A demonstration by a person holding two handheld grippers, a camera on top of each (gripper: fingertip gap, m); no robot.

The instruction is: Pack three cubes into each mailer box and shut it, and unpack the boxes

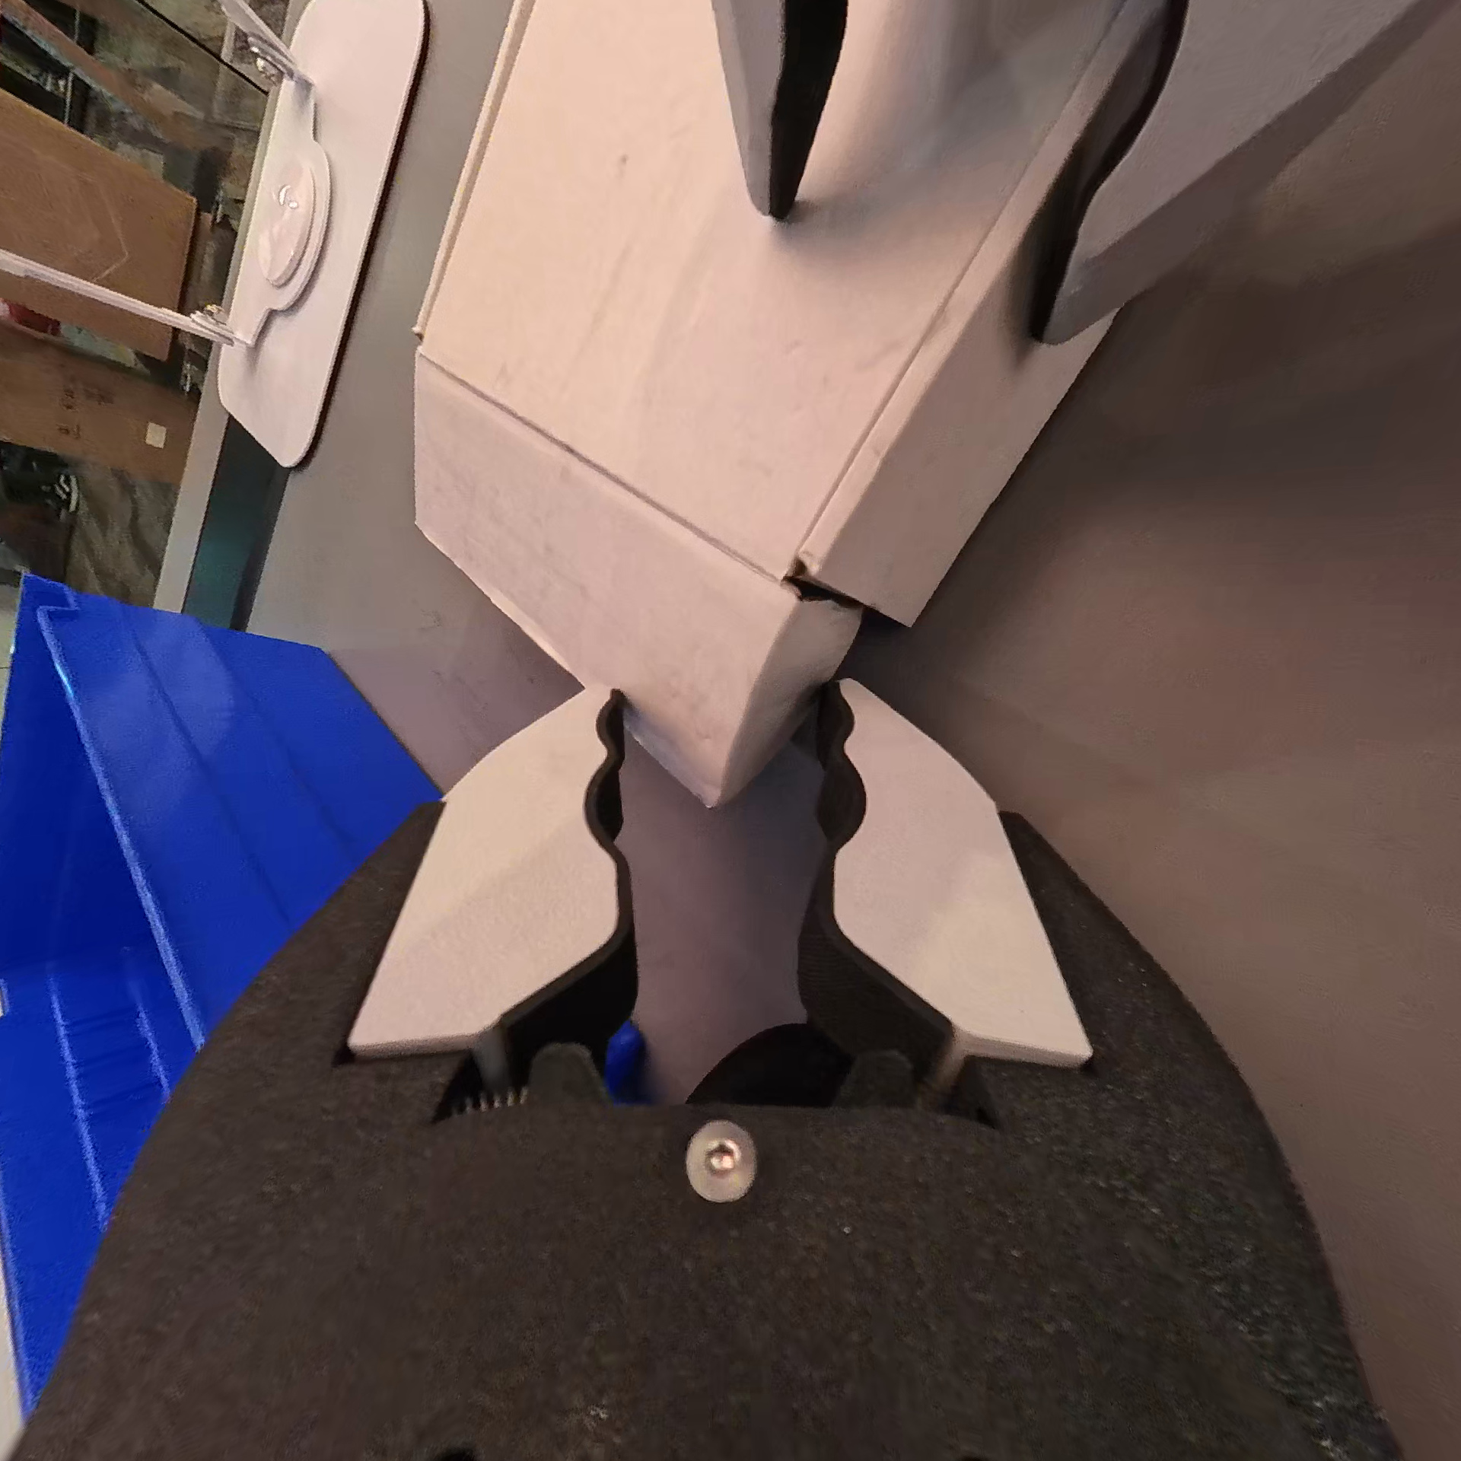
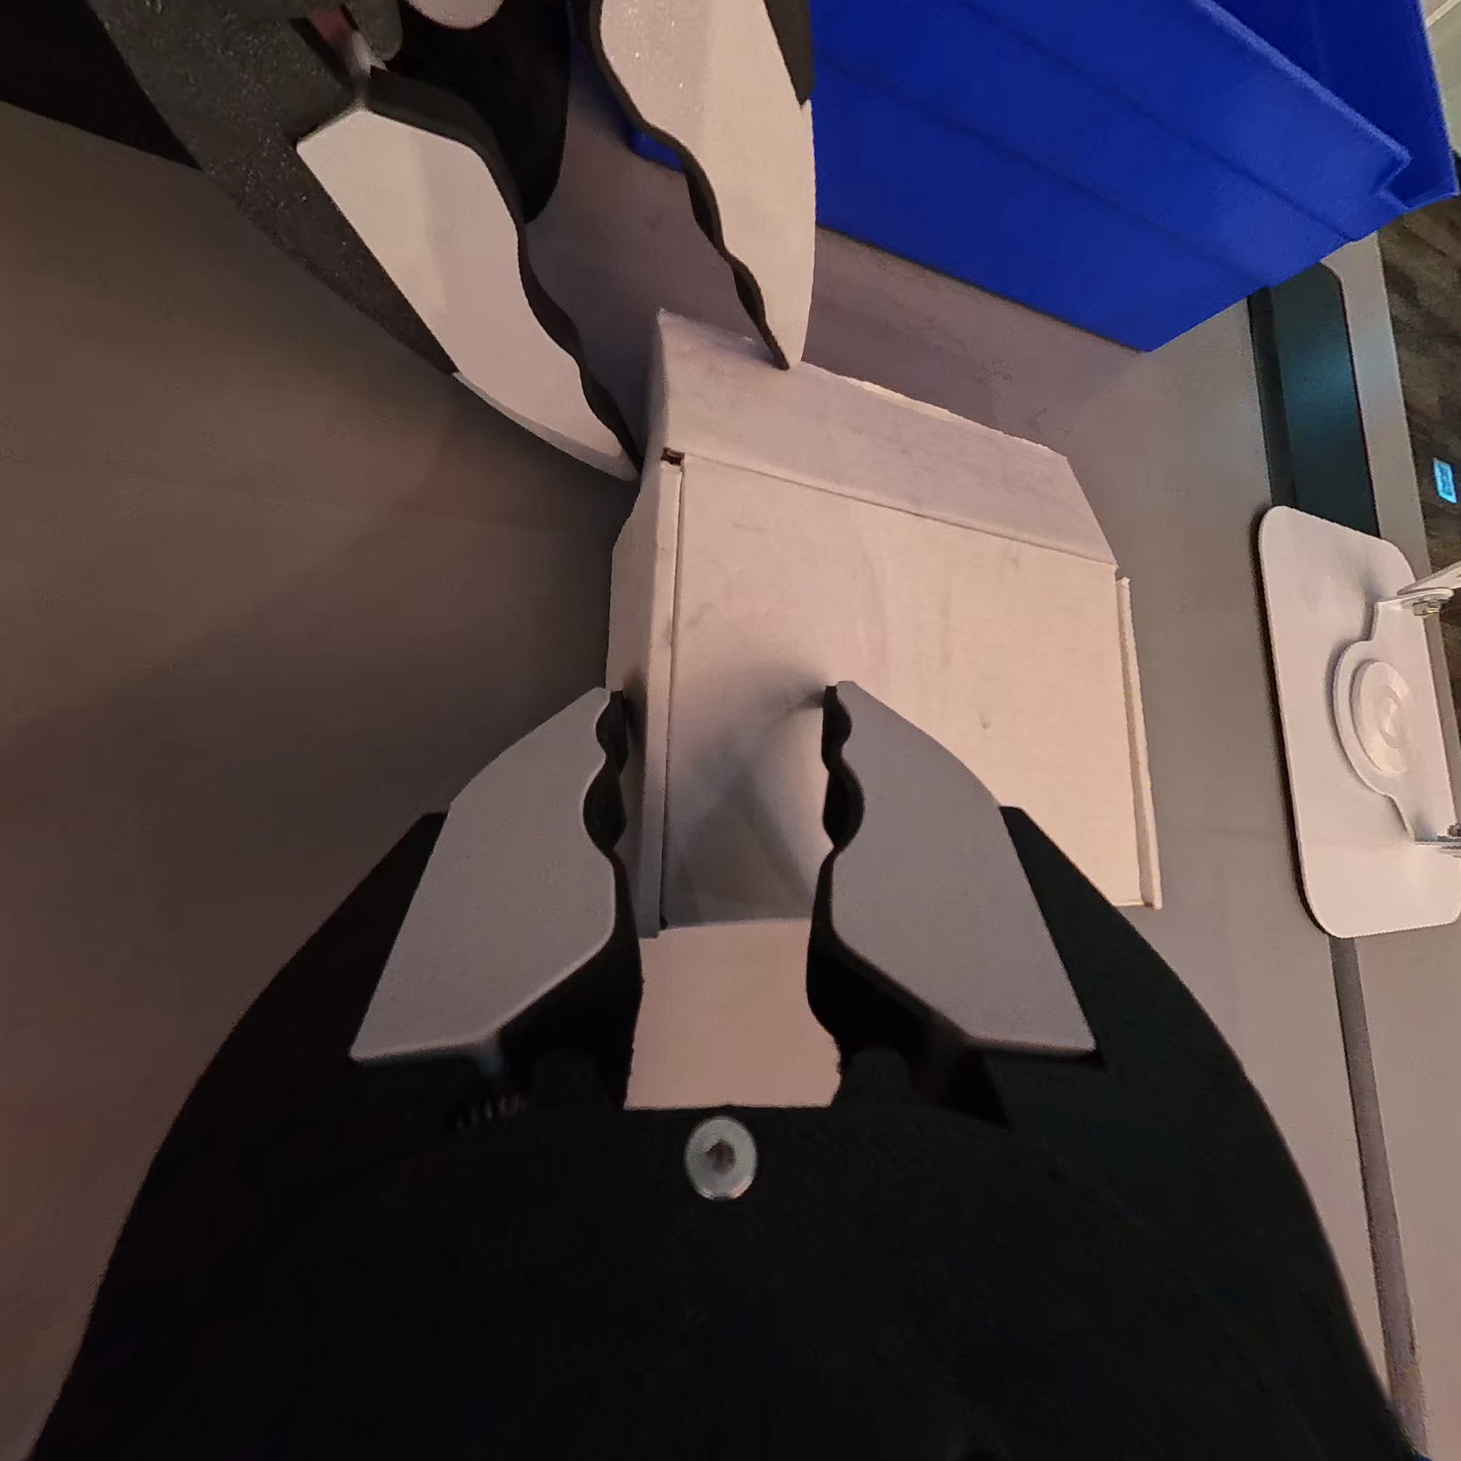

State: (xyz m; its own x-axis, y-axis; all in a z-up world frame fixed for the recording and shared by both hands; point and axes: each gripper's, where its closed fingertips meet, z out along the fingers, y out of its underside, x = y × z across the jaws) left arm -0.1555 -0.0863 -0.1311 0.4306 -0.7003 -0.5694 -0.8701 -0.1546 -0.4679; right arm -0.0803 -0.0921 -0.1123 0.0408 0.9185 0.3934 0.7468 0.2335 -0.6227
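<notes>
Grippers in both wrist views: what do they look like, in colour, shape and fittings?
Both match. The left gripper and right gripper each have a black, grainy-textured body with one silver hex-socket screw at its centre. Two pale grey, wedge-shaped fingers taper toward the tips, lined inside with wavy black pads. No cables, markings or sleeves show.

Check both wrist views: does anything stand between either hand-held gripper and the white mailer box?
Nothing visible does. The left hand-held gripper has a corner of the mailer box between its open fingers, and the right hand-held gripper straddles the box's front edge. The blue bin sits off to the side.
</notes>
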